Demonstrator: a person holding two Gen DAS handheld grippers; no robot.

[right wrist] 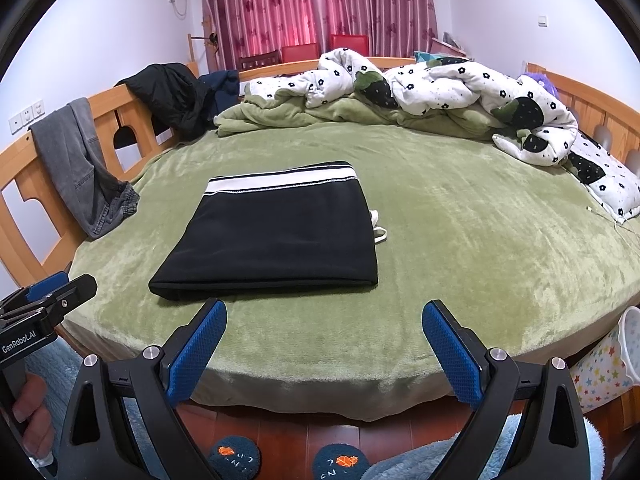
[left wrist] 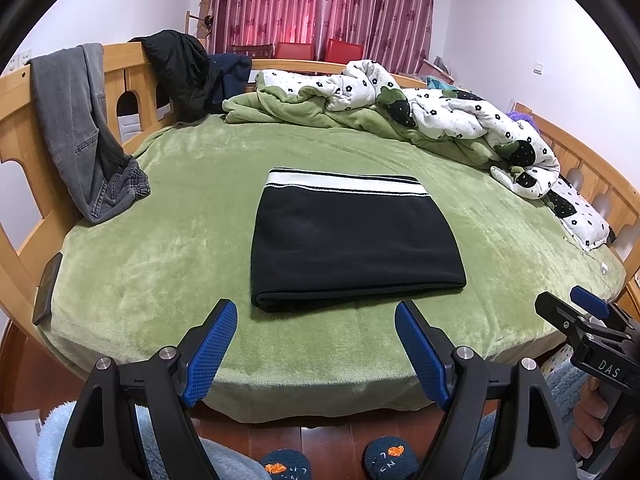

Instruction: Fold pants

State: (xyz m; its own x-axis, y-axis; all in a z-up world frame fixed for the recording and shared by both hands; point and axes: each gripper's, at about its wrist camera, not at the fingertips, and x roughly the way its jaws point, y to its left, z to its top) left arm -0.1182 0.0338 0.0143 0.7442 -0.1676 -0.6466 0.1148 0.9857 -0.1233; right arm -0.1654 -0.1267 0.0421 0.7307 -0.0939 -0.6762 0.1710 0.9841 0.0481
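Black pants (left wrist: 352,240) with a white waistband lie folded into a flat rectangle on the green bed cover (left wrist: 160,240). They also show in the right wrist view (right wrist: 276,240), with a white drawstring (right wrist: 379,232) sticking out on the right side. My left gripper (left wrist: 316,312) is open and empty, held back at the bed's near edge, short of the pants' folded edge. My right gripper (right wrist: 324,312) is open and empty too, at the near edge and right of the pants. Each gripper shows at the side of the other's view.
Grey jeans (left wrist: 80,128) and a black jacket (left wrist: 180,68) hang over the wooden bed rail on the left. A crumpled flowered quilt (left wrist: 460,120) and green blanket lie along the far and right sides. A dark phone (left wrist: 48,288) lies at the left edge. A star-patterned bin (right wrist: 608,364) stands right.
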